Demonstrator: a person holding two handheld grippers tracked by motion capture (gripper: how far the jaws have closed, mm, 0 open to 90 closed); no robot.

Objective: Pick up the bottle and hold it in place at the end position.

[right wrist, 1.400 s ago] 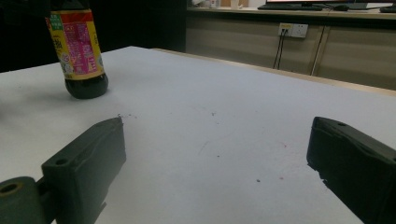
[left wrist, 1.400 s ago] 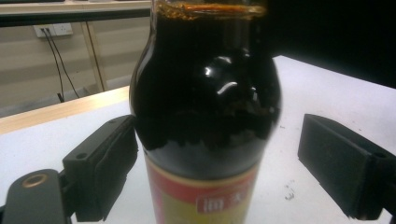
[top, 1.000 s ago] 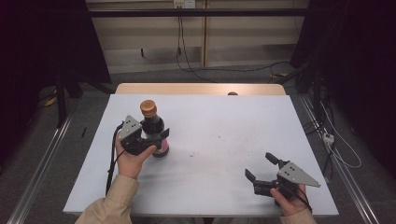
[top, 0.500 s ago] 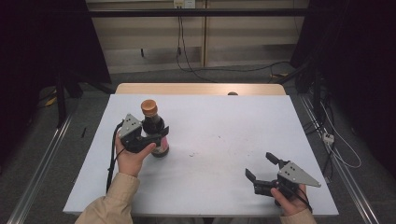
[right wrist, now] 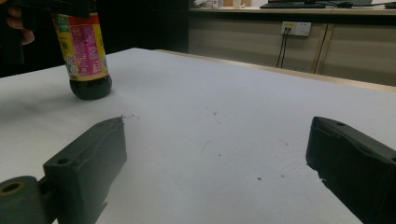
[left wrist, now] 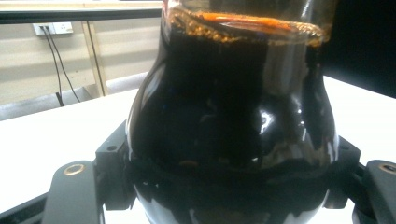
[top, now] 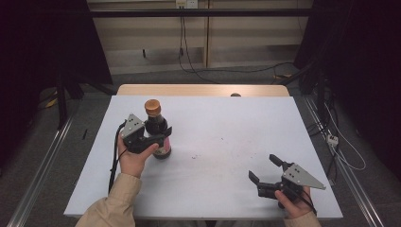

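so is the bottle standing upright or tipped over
Upright. The bottle stands on its base on the table, cap on top, with the left gripper shut around its body.

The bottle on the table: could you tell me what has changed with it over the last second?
Hardly anything. The left tongs stay closed around the dark sauce bottle, which stands upright at almost the same spot on the white table. The right tongs remain open and empty near the table's front right corner.

Bottle label print illegible
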